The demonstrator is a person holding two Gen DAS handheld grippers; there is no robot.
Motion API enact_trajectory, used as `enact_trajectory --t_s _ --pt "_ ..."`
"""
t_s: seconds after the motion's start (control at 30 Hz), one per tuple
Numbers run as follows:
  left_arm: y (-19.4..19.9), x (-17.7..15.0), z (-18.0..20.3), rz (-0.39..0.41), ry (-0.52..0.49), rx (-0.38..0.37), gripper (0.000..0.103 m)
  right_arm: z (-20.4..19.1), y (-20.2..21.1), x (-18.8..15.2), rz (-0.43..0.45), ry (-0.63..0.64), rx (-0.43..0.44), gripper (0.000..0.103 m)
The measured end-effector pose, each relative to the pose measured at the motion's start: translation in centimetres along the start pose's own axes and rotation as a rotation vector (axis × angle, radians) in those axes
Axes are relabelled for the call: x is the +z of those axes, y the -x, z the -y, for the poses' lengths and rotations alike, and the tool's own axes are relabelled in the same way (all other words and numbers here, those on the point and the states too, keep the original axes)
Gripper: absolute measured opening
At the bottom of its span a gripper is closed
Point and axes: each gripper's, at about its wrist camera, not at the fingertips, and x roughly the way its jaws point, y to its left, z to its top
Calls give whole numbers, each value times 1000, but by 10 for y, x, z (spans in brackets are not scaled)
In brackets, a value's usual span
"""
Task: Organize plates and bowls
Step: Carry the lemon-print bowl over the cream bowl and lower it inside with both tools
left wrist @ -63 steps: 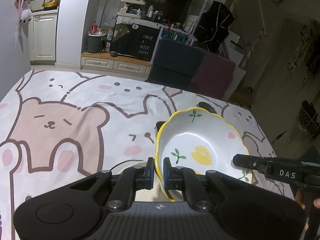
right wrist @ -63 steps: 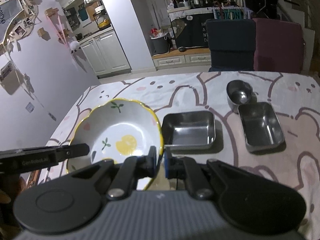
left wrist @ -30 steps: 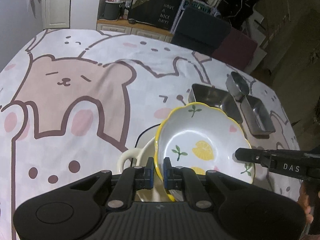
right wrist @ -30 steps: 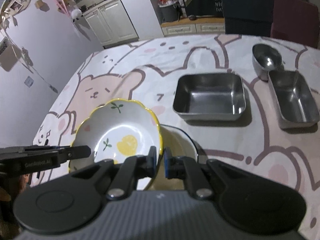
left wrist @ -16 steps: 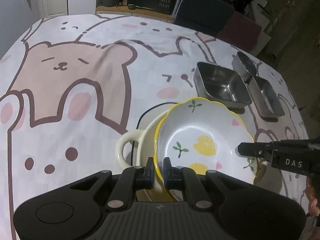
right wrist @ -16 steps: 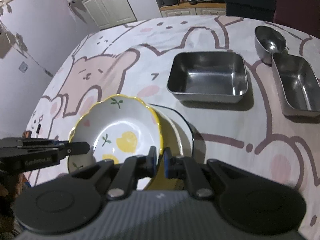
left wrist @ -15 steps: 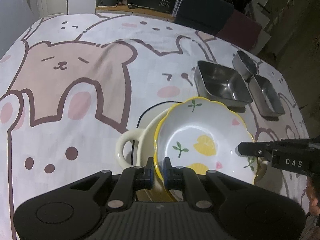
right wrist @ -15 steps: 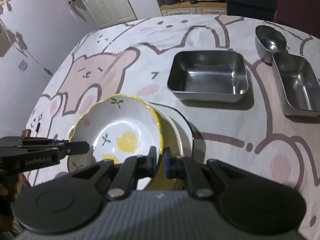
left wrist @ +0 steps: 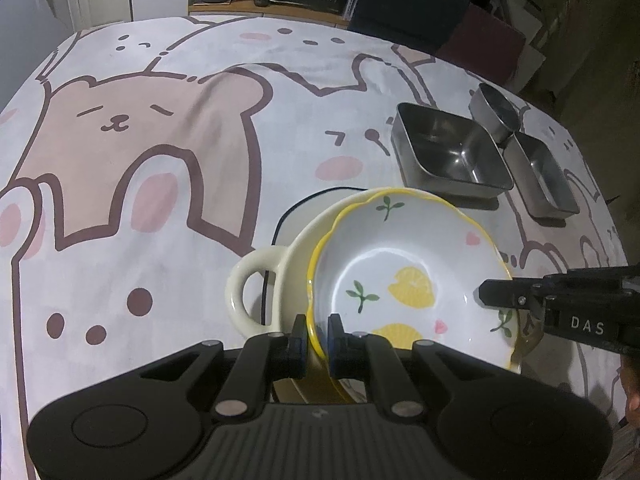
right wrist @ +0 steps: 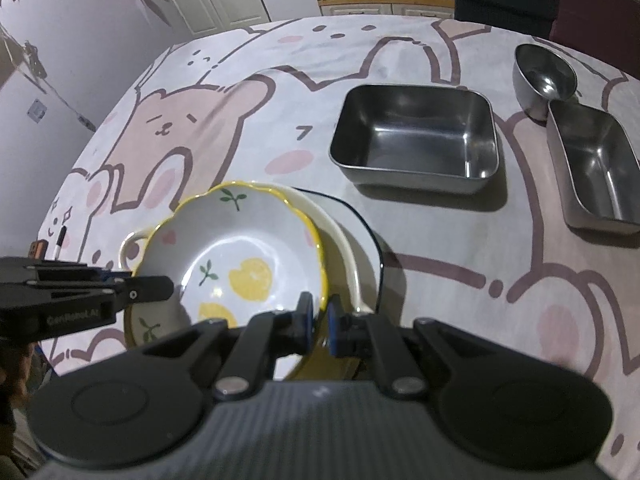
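A white scalloped bowl with a yellow rim and lemon print [left wrist: 404,276] [right wrist: 236,256] sits in a cream handled dish [left wrist: 256,292] [right wrist: 344,256], which rests on a dark-rimmed plate [right wrist: 372,240]. My left gripper [left wrist: 318,338] is shut on the bowl's near-left rim. My right gripper [right wrist: 318,326] is shut on its opposite rim. Each gripper shows in the other's view, the right [left wrist: 496,294] and the left [right wrist: 160,286].
A square steel tray [left wrist: 448,156] [right wrist: 416,140], a narrow steel tray [left wrist: 540,176] [right wrist: 592,168] and a round steel cup [left wrist: 496,112] [right wrist: 540,76] stand at the far right on the bear-print tablecloth [left wrist: 140,160]. Chairs [left wrist: 408,12] stand behind the table.
Both grippers have lowered the lemon bowl from above the table into the cream dish. Both stay shut on its rim.
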Motion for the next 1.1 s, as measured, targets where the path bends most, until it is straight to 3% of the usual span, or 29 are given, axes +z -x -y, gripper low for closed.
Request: enact_trajectory --t_s 0.77,1.1 --pt "-3 1 5 -22 -40 6 11 -2 -5 2 -25 4 -24 10" --pt "-4 2 6 -37 -41 -6 16 -3 -7 3 -45 6 -24 18"
